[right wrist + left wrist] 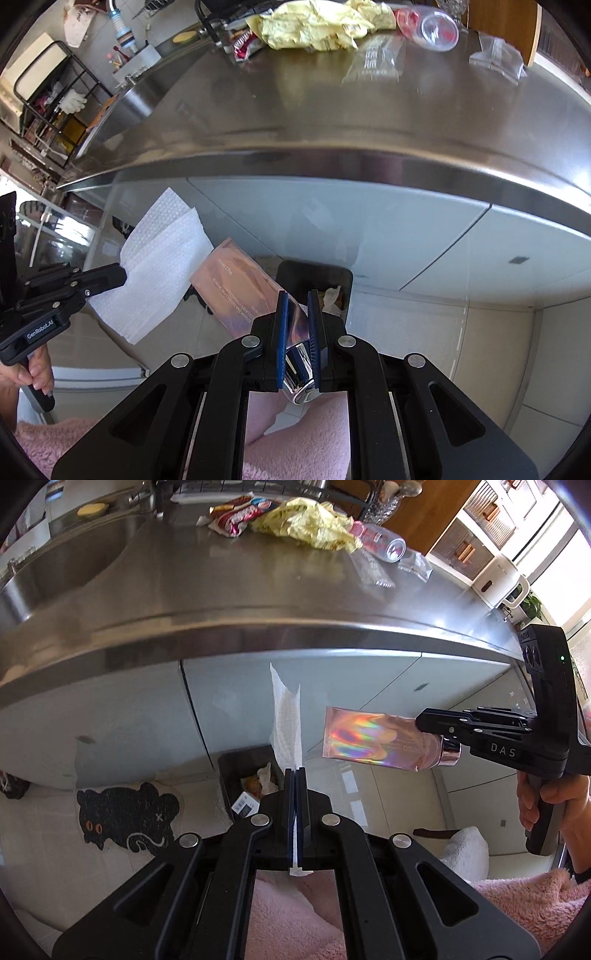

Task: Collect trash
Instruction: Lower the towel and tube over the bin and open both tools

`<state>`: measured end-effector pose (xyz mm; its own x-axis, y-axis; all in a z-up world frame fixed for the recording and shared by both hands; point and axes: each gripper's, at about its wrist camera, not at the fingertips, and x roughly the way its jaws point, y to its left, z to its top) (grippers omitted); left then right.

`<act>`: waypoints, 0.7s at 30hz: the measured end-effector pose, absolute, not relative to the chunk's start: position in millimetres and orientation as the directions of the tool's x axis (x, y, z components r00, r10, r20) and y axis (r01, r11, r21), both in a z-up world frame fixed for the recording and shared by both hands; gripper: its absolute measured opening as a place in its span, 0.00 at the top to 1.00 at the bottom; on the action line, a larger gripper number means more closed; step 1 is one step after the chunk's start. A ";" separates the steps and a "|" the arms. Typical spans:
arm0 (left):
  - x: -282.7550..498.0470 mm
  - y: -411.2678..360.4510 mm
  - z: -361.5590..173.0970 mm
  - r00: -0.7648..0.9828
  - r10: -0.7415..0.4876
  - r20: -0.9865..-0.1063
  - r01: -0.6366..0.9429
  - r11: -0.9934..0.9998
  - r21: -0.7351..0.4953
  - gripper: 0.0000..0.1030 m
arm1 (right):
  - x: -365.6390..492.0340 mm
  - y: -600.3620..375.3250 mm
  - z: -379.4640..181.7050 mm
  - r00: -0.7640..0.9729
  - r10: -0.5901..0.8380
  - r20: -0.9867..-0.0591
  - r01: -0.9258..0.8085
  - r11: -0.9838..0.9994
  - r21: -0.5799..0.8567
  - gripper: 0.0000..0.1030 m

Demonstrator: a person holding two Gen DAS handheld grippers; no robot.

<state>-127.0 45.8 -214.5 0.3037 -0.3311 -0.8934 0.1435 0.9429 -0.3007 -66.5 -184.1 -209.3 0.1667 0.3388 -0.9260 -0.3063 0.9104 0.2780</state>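
Note:
My left gripper is shut on a white paper towel that sticks up from its jaws; seen from the right wrist, the left gripper holds the paper towel spread out flat. My right gripper is shut on a shiny pink holographic tube near its metallic cap; in the left wrist view the right gripper holds the tube level. Both hang below the counter edge, above a black trash bin on the floor with scraps inside.
The steel counter bears a yellow wrapper, a red snack bag, a clear bottle and clear plastic bags. A sink lies at left. A black cat mat is on the floor. Pink fleece sleeves show below.

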 end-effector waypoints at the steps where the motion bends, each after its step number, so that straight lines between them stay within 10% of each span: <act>1: -127.6 45.9 -224.6 0.291 -0.330 -0.898 0.133 0.944 -0.303 1.00 | -68.1 -183.0 -219.7 0.159 0.328 -0.931 -0.288 0.918 0.274 0.89; 21: -86.4 36.4 -420.2 0.105 -0.348 -0.931 0.053 0.937 -0.345 1.00 | -56.7 -154.8 -416.7 0.030 0.109 -0.994 -0.052 0.993 0.108 0.89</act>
